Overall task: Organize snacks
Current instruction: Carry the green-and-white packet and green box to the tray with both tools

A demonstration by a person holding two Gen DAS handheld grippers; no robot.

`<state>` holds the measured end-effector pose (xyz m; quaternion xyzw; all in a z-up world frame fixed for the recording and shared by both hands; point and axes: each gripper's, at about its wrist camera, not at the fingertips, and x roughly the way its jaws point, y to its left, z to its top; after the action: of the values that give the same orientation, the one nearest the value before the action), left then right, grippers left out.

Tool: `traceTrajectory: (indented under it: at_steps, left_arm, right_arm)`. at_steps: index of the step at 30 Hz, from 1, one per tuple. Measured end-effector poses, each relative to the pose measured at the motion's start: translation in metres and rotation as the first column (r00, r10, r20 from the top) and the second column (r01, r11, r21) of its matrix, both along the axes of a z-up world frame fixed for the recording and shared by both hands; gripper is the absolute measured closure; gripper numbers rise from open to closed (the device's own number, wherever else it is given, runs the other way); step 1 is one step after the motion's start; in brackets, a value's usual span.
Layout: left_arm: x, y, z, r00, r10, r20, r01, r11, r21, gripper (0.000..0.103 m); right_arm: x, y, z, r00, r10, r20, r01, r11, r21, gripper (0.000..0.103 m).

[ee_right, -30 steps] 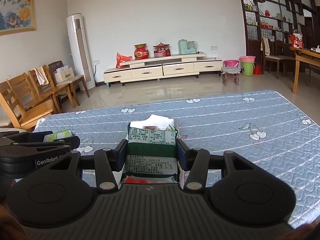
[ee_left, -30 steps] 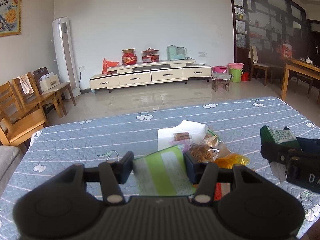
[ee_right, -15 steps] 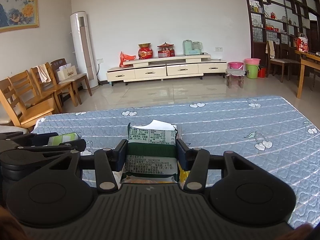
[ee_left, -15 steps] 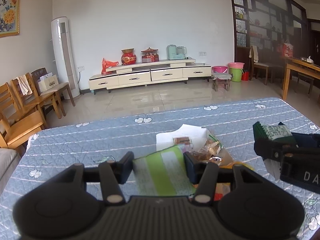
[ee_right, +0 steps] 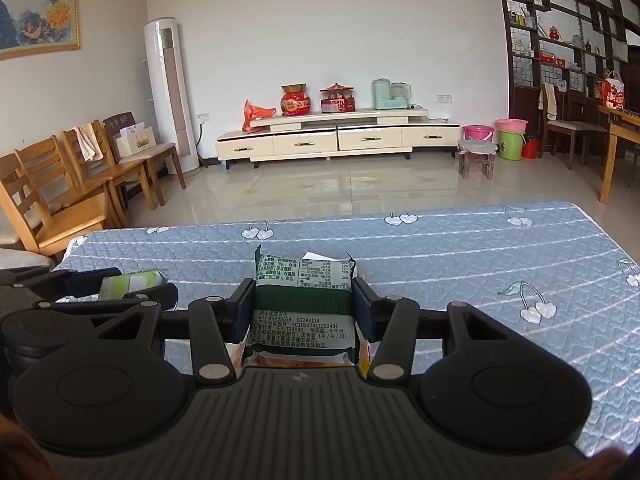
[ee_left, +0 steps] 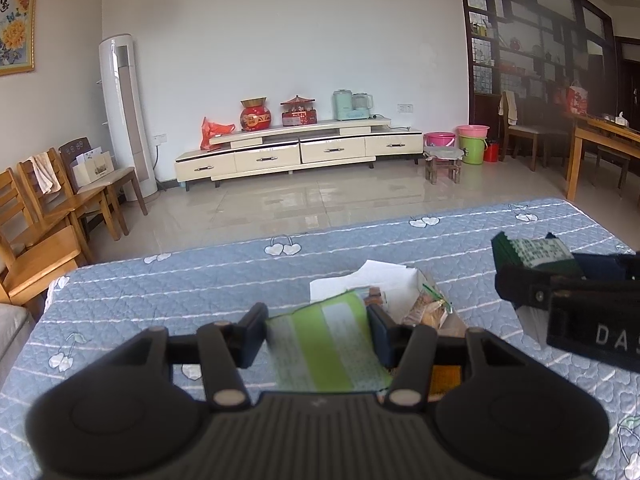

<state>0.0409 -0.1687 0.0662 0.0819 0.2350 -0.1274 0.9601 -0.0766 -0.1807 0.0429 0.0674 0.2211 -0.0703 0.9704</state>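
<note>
My left gripper [ee_left: 318,330] is shut on a light green snack packet [ee_left: 326,346] and holds it above the blue quilted table [ee_left: 180,284]. My right gripper [ee_right: 304,304] is shut on a dark green snack packet [ee_right: 304,300], also lifted; it shows at the right of the left wrist view [ee_left: 560,292]. Beyond the left gripper lies a white sheet [ee_left: 376,280] with a clear bag of brown snacks [ee_left: 428,312] and a small brown packet [ee_left: 376,294]. An orange packet [ee_left: 446,378] lies under the left gripper's right finger.
The table's far edge [ee_right: 320,220] drops to a tiled floor. Wooden chairs [ee_left: 44,216] stand at the left. A wooden table [ee_left: 600,144] stands at the right. The left gripper shows at the left of the right wrist view [ee_right: 100,292].
Both grippers have risen and tilted up with their packets. The snack pile now sits lower in both views. The right gripper has drifted slightly closer to the left one.
</note>
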Motion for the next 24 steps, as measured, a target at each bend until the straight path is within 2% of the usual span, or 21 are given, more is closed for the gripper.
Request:
traceTrajectory:
  at_steps: [14,24]
  left_arm:
    - [0.035,-0.011,-0.006,1.000,-0.017,-0.023,0.017,1.000,0.000,0.050]
    - [0.072,-0.015,-0.021,0.995,-0.023,-0.092,0.022,1.000,-0.014,0.050]
  right_arm:
    - [0.009,-0.006,-0.004,0.999,0.029,-0.020,-0.029,1.000,0.002,0.040]
    - [0.032,-0.014,-0.011,0.996,0.057,-0.072,-0.055,0.998,0.041,0.040]
